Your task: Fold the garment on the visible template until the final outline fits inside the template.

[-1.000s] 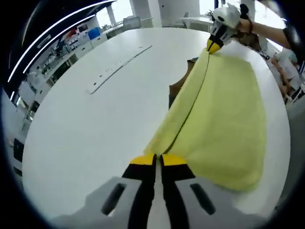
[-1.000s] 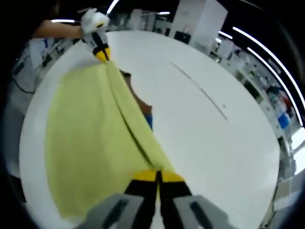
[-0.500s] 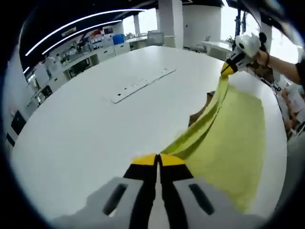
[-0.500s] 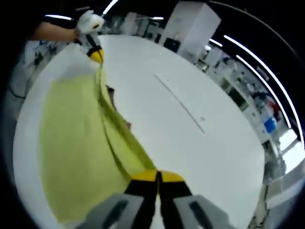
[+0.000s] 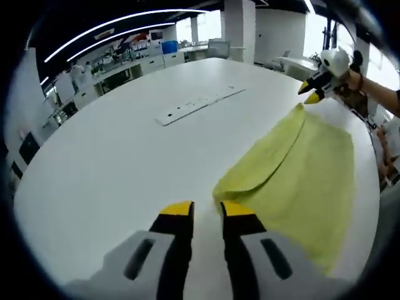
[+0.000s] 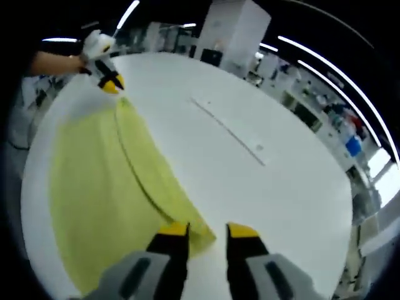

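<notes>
A yellow garment (image 5: 300,169) lies flat on the white table, folded over with a doubled edge along its left side in the left gripper view. My left gripper (image 5: 206,209) is open, its yellow tips just short of the near corner of the fold. At the far corner my right gripper (image 5: 311,92) hovers open, just off the cloth. In the right gripper view the same garment (image 6: 106,187) lies to the left. My right gripper (image 6: 207,231) stands open beside its near corner, and the left gripper (image 6: 107,81) is open at the far end.
A long white strip with small holes (image 5: 197,105) lies on the white table (image 5: 106,162) beyond the garment, also visible as the strip (image 6: 228,131) in the right gripper view. A person's hand (image 5: 359,81) holds the far gripper. Desks and shelves ring the room.
Both grippers held the garment's folded edge lifted and taut; both have let go and opened. The cloth has dropped flat and covers the brown patch seen under it before.
</notes>
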A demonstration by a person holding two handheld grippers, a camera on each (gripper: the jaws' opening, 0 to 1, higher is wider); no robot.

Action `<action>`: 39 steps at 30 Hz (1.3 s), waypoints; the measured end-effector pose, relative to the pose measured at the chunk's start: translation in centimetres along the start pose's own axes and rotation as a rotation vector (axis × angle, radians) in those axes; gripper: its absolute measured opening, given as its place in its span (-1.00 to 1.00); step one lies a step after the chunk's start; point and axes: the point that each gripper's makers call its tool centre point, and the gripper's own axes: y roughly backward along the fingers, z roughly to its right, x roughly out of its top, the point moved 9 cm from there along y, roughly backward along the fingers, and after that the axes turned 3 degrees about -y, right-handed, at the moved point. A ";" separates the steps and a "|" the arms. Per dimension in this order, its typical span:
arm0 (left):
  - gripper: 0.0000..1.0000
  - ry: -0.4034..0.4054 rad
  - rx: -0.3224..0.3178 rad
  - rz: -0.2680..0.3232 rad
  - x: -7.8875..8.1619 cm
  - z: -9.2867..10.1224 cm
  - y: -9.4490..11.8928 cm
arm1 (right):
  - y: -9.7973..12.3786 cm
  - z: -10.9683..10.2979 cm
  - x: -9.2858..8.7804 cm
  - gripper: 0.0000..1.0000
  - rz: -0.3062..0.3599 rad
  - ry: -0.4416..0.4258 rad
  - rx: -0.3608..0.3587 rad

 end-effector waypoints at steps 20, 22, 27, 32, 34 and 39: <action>-0.63 0.221 0.159 0.066 -0.3 -1.1 -2.7 | -2.2 2.5 -1.0 -0.47 0.075 -0.343 -0.161; -0.59 0.217 0.158 0.064 -0.4 -1.1 -2.4 | -1.8 2.3 -0.9 -0.45 0.087 -0.360 -0.158; -0.46 0.192 0.142 0.058 -0.5 -1.1 -1.3 | -1.0 1.5 -1.1 -0.25 0.093 -0.413 -0.108; -0.23 0.220 0.070 0.107 -0.2 0.7 0.6 | -0.1 0.0 -1.3 0.10 0.132 -0.546 -0.005; -0.11 0.202 0.050 0.109 -0.2 1.4 1.3 | 0.6 -0.6 -1.4 0.32 0.143 -0.589 0.025; 0.14 0.216 -0.011 0.143 -0.1 3.0 2.8 | 2.2 -1.6 -1.7 0.61 0.152 -0.596 0.048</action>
